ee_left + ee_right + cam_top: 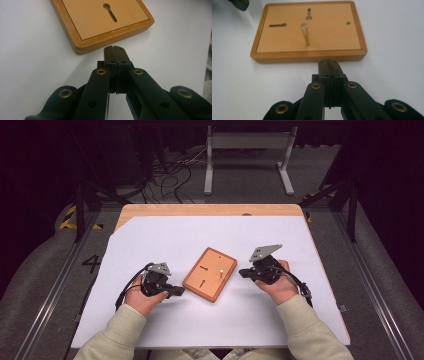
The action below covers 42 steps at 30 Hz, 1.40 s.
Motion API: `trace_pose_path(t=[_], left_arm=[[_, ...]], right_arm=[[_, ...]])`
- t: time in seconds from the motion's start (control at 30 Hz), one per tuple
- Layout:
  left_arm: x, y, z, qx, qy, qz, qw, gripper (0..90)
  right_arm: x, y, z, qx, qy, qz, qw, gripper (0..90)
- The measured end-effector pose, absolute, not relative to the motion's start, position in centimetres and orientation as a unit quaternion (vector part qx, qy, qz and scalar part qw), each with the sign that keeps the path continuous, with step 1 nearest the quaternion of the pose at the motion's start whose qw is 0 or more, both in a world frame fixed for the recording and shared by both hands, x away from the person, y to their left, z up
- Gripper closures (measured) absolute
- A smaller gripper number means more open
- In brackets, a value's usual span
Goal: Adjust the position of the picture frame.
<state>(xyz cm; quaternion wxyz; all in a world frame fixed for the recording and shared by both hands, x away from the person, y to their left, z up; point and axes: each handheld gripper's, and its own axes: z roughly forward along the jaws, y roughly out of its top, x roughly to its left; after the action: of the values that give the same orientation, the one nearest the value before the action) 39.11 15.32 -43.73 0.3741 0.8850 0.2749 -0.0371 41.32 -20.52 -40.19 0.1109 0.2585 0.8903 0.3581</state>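
A wooden board (210, 273) with keyhole slots lies tilted at the middle of the white sheet. A metal pin (305, 33) stands upright in it (309, 30). My left gripper (179, 291) rests left of the board, its jaws pressed together with nothing between them, tips (115, 47) just short of the board's edge (110, 37). My right gripper (243, 273) sits right of the board, pointing at it, also shut and empty, with its tips (328, 61) near the board's rim.
The white sheet (150, 240) covers a wooden table (210, 210). A metal stand (247, 150) and loose cables (170, 175) lie on the floor beyond the far edge. Bare sheet surrounds the board on all sides.
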Motion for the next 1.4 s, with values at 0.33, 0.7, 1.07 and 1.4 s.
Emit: trace_pose_path(t=[0.33, 0.7, 1.07, 1.4], left_arm=[[38.9, 16.0, -43.9, 0.88, 0.283, -0.031, 0.381, 87.6], [38.0, 17.4, -44.1, 0.871, 0.301, -0.021, 0.389, 84.9], [36.8, 19.1, -44.3, 0.86, 0.325, -0.007, 0.394, 84.3], [36.0, 19.9, -44.5, 0.857, 0.334, 0.003, 0.393, 82.9]], right_arm=[[46.1, -18.6, -39.0, 0.263, 0.886, 0.372, 0.085, 90.0], [49.7, -14.3, -37.9, 0.241, 0.901, 0.351, 0.085, 90.0], [52.9, -11.0, -39.8, 0.232, 0.915, 0.322, 0.077, 90.0], [54.8, -8.5, -41.9, 0.247, 0.913, 0.316, 0.069, 90.0]])
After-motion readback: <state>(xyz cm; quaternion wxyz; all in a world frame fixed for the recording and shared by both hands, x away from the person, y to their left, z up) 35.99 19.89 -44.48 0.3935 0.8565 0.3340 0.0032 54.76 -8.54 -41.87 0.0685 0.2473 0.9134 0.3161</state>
